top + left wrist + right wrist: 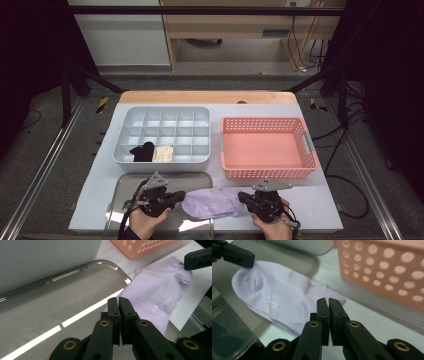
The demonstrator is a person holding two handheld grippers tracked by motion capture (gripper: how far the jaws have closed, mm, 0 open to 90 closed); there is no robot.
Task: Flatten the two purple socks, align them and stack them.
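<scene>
L gripper [119,300]: jaws pressed together, nothing seen between them; tips over the near edge of the sock [160,297], at the tray's right rim. Seen from the R gripper view, L tips sit at the sock's far end, touching or just above – cannot tell which

R gripper [328,301]: jaws likewise closed flush, no cloth visibly pinched; tips at the sock's cuff end, on or just over it. In high view both grippers flank the sock, L [176,196] at its left end, R [243,196] at its right

Sock: pale lilac, flat, partly creased; left end over the tray [127,182] corner, rest on the white mat [320,200] in front of the basket [305,142]

Step, as judged: sock approached from both ends, no grip yet taken; looks like set-up for a fold or lift prior to stowing. Next move calls for jaws to open, close on an edge of cloth at each end, then fold or lift toward the organiser. Risk: thin cloth slipping out, or one layer only being caught

Containers:
- Organiser [165,162], grey, gridded: black item [143,151] and cream item [163,153] in adjacent front-row cells, prob. rolled socks; other cells look empty
- Basket, pink, perforated: looks empty
- Tray, metal, shiny: bare apart from sock end; L gripper over it
</scene>
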